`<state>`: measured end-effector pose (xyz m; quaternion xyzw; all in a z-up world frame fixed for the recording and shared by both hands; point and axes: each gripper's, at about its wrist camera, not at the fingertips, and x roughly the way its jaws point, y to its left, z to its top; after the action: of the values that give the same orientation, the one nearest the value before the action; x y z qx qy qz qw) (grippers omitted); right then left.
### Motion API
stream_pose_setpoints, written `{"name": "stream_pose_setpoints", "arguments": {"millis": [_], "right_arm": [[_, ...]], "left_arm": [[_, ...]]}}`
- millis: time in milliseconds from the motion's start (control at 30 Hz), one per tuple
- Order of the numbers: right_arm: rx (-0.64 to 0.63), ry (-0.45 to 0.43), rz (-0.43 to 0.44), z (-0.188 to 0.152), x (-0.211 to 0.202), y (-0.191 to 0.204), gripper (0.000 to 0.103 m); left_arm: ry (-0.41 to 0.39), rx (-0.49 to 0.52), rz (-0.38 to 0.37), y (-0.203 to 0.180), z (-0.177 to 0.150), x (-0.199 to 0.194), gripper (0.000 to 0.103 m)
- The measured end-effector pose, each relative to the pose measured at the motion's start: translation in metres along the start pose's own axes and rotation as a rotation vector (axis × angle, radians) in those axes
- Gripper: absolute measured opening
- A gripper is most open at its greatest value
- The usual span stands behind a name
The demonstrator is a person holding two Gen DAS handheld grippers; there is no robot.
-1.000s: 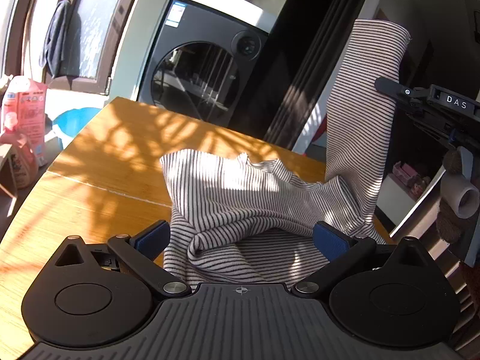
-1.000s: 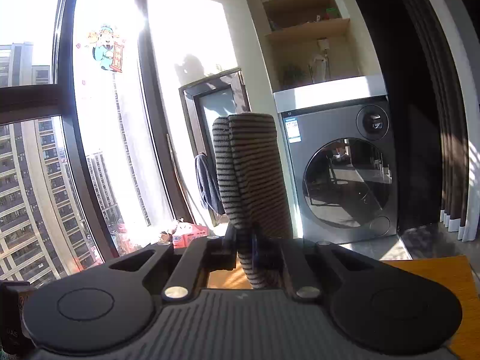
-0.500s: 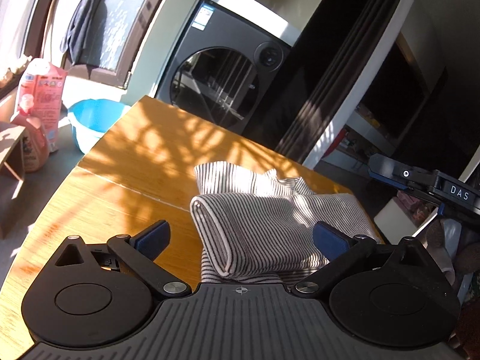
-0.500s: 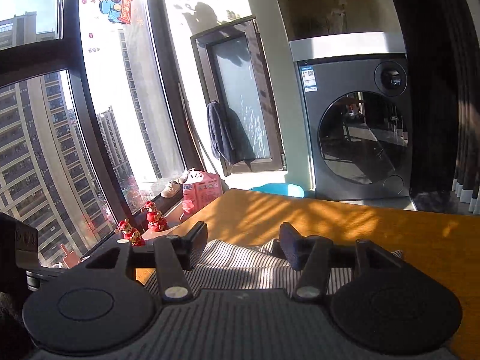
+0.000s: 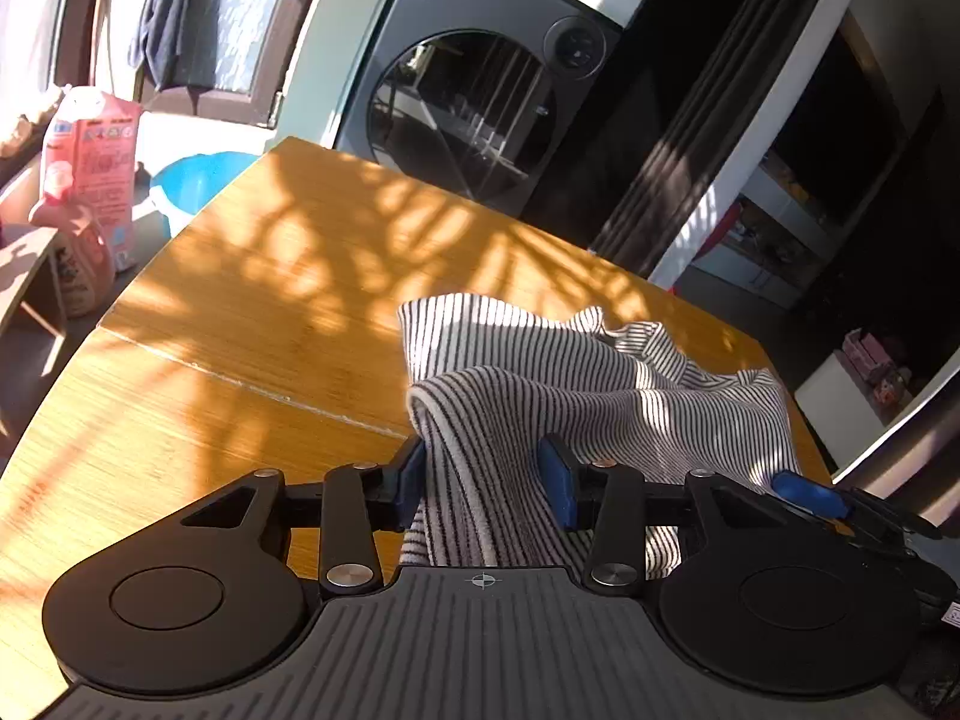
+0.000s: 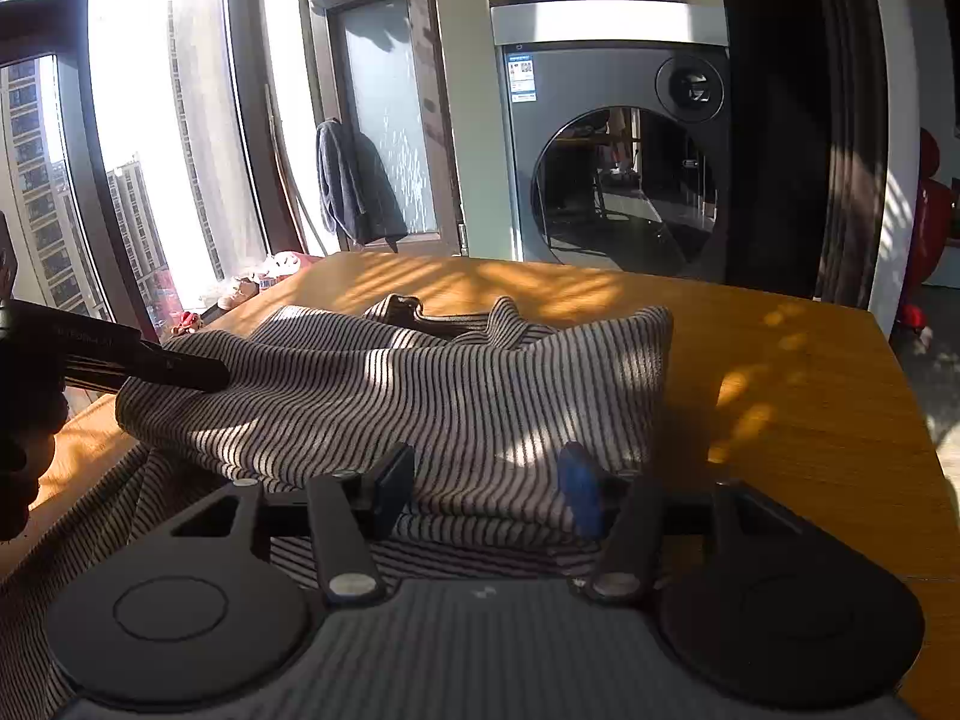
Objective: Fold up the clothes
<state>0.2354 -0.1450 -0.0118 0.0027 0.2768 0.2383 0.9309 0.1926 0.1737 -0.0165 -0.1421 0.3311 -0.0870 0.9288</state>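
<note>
- On the near right part of the orange-brown wooden table [image 5: 252,300], a black-and-white striped knit garment [image 5: 600,384] is seen lying loosely folded, one layer doubled over another.
- Between the blue-padded fingers [image 5: 413,474] of the left gripper [image 5: 489,477], a bunched fold at the garment's near left corner is held; the jaws have just been closing, and both pads are seen against the cloth.
- From the right wrist view, the left gripper's dark finger [image 6: 174,369] is seen reaching onto the garment's left end.
- The right gripper [image 6: 486,489] is held low over the garment's near edge [image 6: 480,408], with its jaws about half apart; cloth lies between and beneath them, but neither pad is seen pressing on it.
- The garment's right end stops short of the table's right edge [image 6: 900,396], so a bare strip of wood is left there.
- Beyond the garment, the far half of the table is bare and dappled with sunlight, up to the far edge.
- Behind that far edge a grey front-loading washing machine [image 6: 618,168] is seen; a blue plastic basin [image 5: 192,186] and a pink detergent pouch [image 5: 90,180] are seen past the left edge.
</note>
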Motion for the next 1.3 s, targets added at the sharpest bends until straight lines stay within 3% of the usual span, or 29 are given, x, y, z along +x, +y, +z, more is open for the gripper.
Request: {"name": "stream_pose_setpoints", "arguments": {"millis": [33,133,233,333,400,500,567,600,733,800,900,967,1033,1167,1300], "right_arm": [[0.008,-0.005,0.005,0.002,0.001,-0.001,0.054],[0.021,-0.023,0.008,0.002,-0.002,0.001,0.055],[0.011,-0.066,-0.004,0.003,-0.011,0.003,0.055],[-0.029,-0.125,-0.020,0.014,-0.020,0.008,0.058],[-0.051,-0.151,-0.023,0.025,-0.025,0.010,0.061],[-0.045,-0.154,-0.025,0.038,-0.025,0.007,0.069],[-0.020,-0.134,-0.006,0.042,-0.022,0.004,0.074],[-0.005,-0.122,0.009,0.044,-0.019,0.003,0.076],[0.055,-0.075,0.103,0.039,-0.003,0.006,0.090],[0.095,-0.026,0.136,0.032,0.012,0.006,0.102],[0.109,0.042,0.112,0.020,0.034,0.005,0.103],[0.088,0.043,0.113,0.020,0.037,0.002,0.103],[0.047,0.055,0.111,0.022,0.041,-0.001,0.103],[0.000,0.073,0.081,0.028,0.050,-0.009,0.103],[0.017,0.083,0.091,0.032,0.055,-0.015,0.103]], "left_arm": [[-0.026,0.054,0.010,-0.008,0.003,-0.003,0.020],[-0.131,0.202,0.005,-0.034,0.017,-0.017,0.018],[-0.216,0.280,-0.012,-0.051,0.033,-0.028,0.018],[-0.215,0.296,0.016,-0.046,0.042,-0.014,0.018],[-0.133,0.272,0.039,-0.034,0.039,0.008,0.019],[-0.037,0.242,0.103,-0.011,0.021,0.030,0.034],[-0.043,0.229,0.139,0.001,0.015,0.029,0.062],[-0.063,0.210,0.155,0.005,0.018,0.022,0.066],[-0.142,0.117,0.165,0.014,0.033,-0.010,0.072],[-0.166,0.097,0.081,0.006,0.034,-0.021,0.078],[-0.164,0.094,-0.064,-0.017,0.024,-0.024,0.088],[-0.121,0.089,-0.102,-0.028,0.012,-0.006,0.095],[-0.071,0.093,-0.076,-0.035,-0.003,0.020,0.095],[-0.098,0.120,-0.049,-0.047,-0.008,0.041,0.098],[-0.067,0.177,0.013,-0.058,-0.004,0.057,0.100]]}}
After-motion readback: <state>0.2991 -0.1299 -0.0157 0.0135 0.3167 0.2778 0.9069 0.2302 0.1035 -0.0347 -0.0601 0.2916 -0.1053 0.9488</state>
